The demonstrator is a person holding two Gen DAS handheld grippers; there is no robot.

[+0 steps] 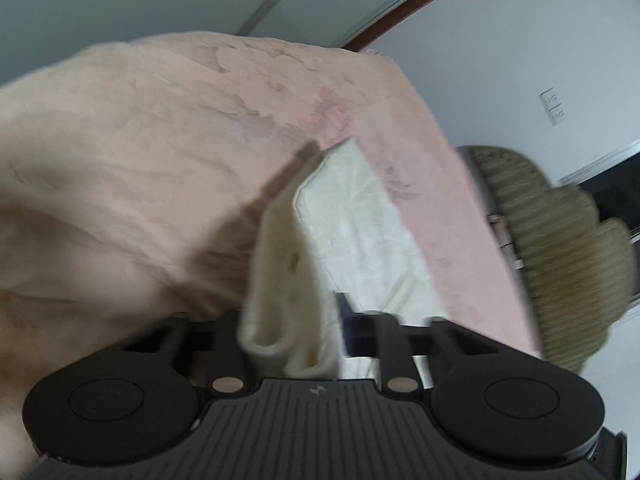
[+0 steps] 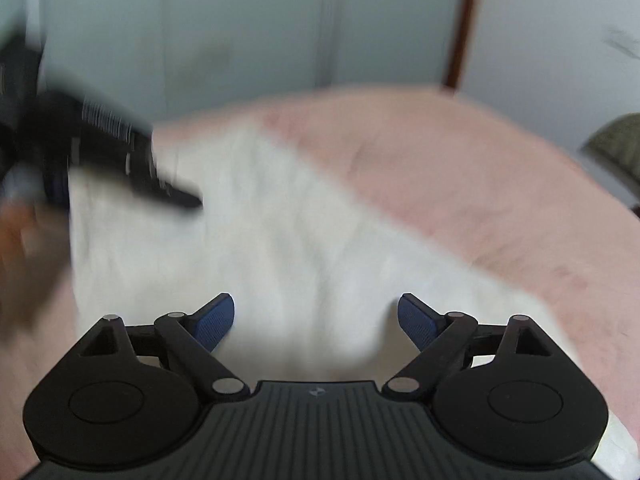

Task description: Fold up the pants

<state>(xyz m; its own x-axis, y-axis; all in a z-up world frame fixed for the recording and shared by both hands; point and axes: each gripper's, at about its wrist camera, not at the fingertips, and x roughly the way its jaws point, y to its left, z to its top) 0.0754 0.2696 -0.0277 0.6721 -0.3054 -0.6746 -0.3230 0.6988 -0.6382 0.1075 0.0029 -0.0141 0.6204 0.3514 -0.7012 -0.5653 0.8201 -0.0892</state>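
Left gripper (image 1: pixel 292 344): clenched on a doubled edge of the cream cotton pants (image 1: pixel 360 216), lifting it to start a fold.
Pants: spread on the pink bedspread (image 1: pixel 160 128).
Right gripper (image 2: pixel 316 320): released, blue pads apart above the cloth.

surface: bed (image 1: pixel 160 128) w/ pink cover | on it: cream pants (image 2: pixel 280 240), spread flat, near-left to centre

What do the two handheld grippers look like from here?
Both are matte black: a ribbed centre plate with a small logo, round disc housings at each side, and linkage arms with silver pivot pins. The right gripper has blue textured finger pads. On the left gripper, cloth hides most pads.
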